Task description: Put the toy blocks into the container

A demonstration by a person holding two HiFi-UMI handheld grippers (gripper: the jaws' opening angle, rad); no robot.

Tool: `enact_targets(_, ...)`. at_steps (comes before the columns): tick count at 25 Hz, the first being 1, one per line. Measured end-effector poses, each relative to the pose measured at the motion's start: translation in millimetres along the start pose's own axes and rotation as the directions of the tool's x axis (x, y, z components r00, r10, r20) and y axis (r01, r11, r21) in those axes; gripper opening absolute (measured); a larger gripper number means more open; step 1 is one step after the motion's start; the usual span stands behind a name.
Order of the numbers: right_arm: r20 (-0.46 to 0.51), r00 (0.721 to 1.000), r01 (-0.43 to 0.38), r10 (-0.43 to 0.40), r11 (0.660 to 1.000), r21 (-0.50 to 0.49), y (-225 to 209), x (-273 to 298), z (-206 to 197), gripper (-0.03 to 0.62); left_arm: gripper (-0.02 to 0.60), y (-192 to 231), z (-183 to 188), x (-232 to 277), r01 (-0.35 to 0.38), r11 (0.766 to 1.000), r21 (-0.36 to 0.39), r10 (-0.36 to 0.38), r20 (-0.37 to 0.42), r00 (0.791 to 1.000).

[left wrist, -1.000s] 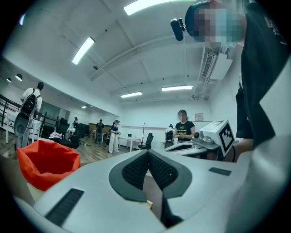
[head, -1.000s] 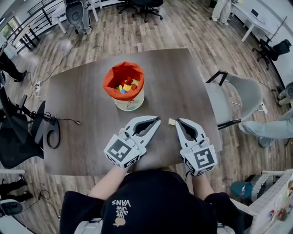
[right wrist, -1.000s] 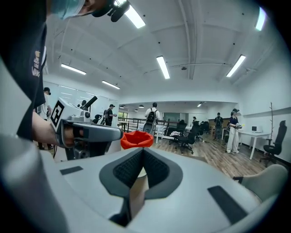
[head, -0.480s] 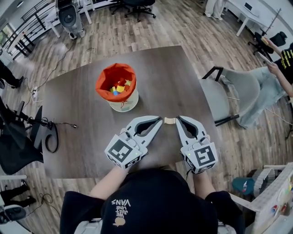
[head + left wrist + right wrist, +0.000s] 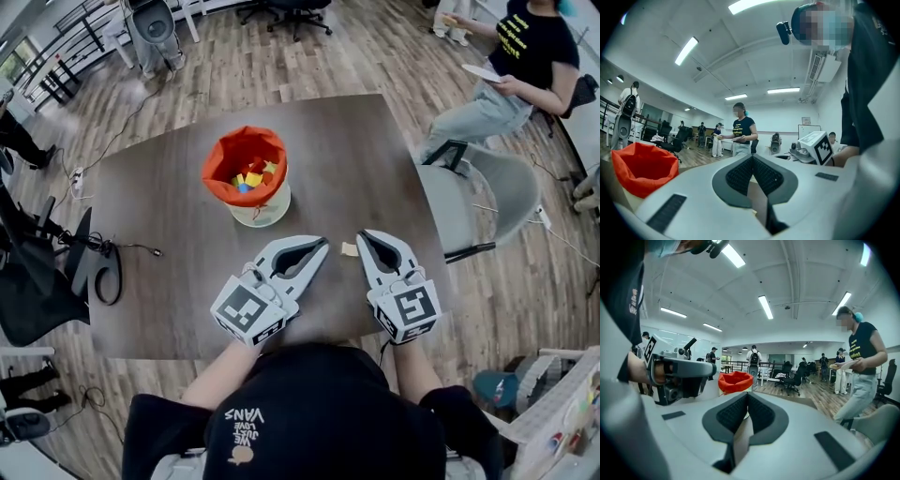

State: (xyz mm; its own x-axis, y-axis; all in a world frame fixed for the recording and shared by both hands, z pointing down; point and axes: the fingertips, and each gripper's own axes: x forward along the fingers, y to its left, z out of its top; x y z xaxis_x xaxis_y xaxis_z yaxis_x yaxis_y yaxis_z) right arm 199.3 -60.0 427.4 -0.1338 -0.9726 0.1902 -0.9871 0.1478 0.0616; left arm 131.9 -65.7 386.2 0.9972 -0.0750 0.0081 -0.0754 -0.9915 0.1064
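The right gripper (image 5: pixel 360 234) was edged forward, closed and empty like the left gripper (image 5: pixel 324 242), so the toy block (image 5: pixel 349 249) remained ungrasped beside its fingertips.

Head view looks steeply down; both gripper views share the container (image 5: pixel 223 159).

Dark wooden table (image 5: pixel 178 202), three things on it.
An orange-lined container (image 5: pixel 248 176) stands mid-table; a small tan block (image 5: pixel 349 249) lies nearer the person, right of the container; a thin black cable (image 5: pixel 141 248) lies left of it.
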Motion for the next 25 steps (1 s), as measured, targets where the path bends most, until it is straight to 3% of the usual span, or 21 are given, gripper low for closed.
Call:
enact_targets(15, -0.148, 0.989, -0.005, 0.008, 1.0, 0.022, -10.1, 24.7, -68.5, 0.018, 0.011, 5.0, -2.2, -1.8, -0.028, 1.0, -0.009, 0.028, 0.0, 1.0)
enact_targets(25, -0.322, 0.946, -0.02, 0.034, 0.999, 0.046, -16.2, 39.4, -135.6, 0.018, 0.011, 3.9, -4.4, -1.9, -0.044, 0.999, -0.009, 0.043, -0.007, 0.999)
